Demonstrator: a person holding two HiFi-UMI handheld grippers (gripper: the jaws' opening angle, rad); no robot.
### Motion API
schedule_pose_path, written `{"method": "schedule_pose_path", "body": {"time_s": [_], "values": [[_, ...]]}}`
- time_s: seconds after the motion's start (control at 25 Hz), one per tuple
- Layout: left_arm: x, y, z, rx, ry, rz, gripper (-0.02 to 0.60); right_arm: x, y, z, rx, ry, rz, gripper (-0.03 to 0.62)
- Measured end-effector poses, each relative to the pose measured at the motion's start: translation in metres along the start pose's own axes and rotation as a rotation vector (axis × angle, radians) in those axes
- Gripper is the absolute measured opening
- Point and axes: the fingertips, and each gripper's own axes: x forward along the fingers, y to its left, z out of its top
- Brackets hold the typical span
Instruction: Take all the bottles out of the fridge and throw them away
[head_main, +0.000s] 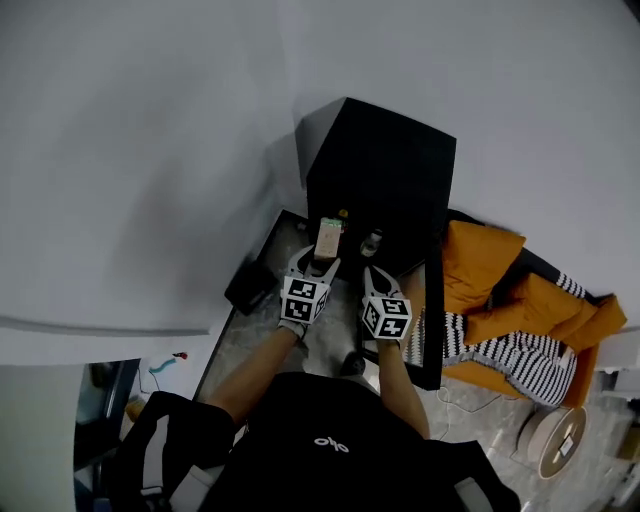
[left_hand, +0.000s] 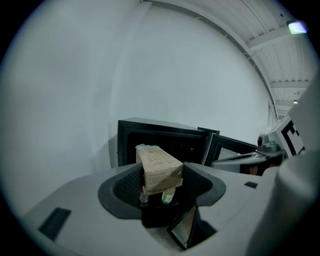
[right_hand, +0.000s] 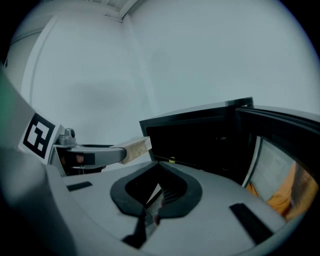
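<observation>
A small black fridge (head_main: 385, 165) stands against the white wall with its door (head_main: 432, 330) swung open to the right. My left gripper (head_main: 320, 258) is shut on a tan carton (head_main: 328, 238) and holds it just in front of the fridge opening. In the left gripper view the carton (left_hand: 159, 169) sits tilted between the pads, with two small bottles (left_hand: 167, 196) showing below it. My right gripper (head_main: 372, 268) hangs beside the left one, shut and empty. Its closed jaws (right_hand: 155, 200) point at the dark fridge interior (right_hand: 200, 140), where a small yellow thing (right_hand: 172, 160) lies at the front edge.
An orange jacket (head_main: 500, 285) and a striped cloth (head_main: 505, 355) lie right of the fridge door. A white spool (head_main: 555, 440) sits at the lower right. A black object (head_main: 248, 285) rests on the speckled floor (head_main: 240, 340) to the left.
</observation>
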Motion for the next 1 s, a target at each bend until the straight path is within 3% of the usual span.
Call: {"method": "schedule_pose_path", "body": {"time_s": [1.0], "values": [[-0.147,0.164,-0.054,-0.225,-0.056,0.471,0.255,0.098,0.189,-0.023,-0.225,0.144,0.456,0.002]]}}
